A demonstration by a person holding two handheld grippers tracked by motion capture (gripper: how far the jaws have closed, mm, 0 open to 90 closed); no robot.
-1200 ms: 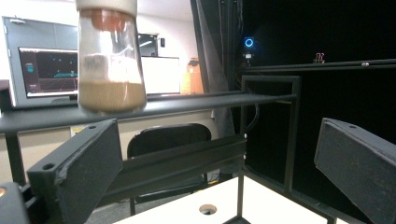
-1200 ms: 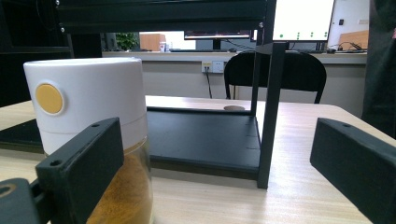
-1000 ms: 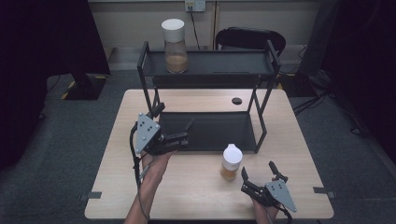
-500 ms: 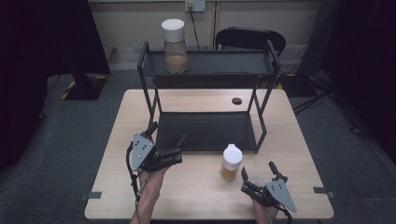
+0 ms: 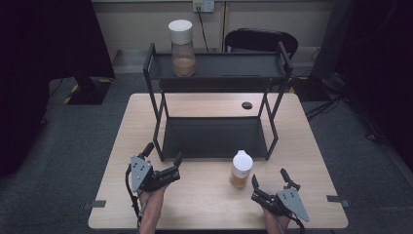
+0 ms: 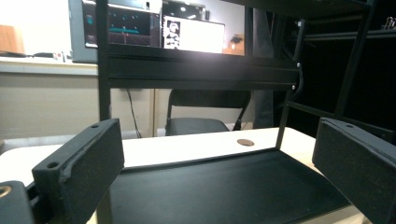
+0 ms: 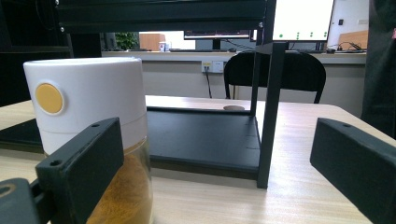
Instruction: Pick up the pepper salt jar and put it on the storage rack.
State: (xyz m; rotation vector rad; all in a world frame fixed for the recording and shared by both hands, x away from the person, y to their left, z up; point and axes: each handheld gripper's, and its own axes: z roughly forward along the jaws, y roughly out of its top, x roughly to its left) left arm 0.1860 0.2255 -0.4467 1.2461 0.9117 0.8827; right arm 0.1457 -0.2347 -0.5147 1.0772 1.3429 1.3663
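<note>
A small jar (image 5: pixel 241 169) with a white lid and amber contents stands on the table just in front of the black two-tier rack (image 5: pixel 214 68). My right gripper (image 5: pixel 269 178) rests open at the near right, just right of that jar. In the right gripper view the small jar (image 7: pixel 93 135) stands at the left, partly behind the left jaw, outside the open right gripper (image 7: pixel 215 172). My left gripper (image 5: pixel 163 153) is open at the rack's front left corner. In its own view the open left gripper (image 6: pixel 217 172) faces the rack's lower shelf (image 6: pixel 224 182) with nothing between the jaws.
A tall jar (image 5: pixel 182 47) with a white lid stands on the rack's top shelf at the left. A dark round grommet (image 5: pixel 247 105) sits in the tabletop behind the rack. A black chair (image 5: pixel 260 41) stands beyond the table. The rack's front right post (image 7: pixel 268 116) rises ahead of the right gripper.
My left gripper has come down and back toward the near edge, away from the lower shelf. The right gripper and the small jar have stayed put.
</note>
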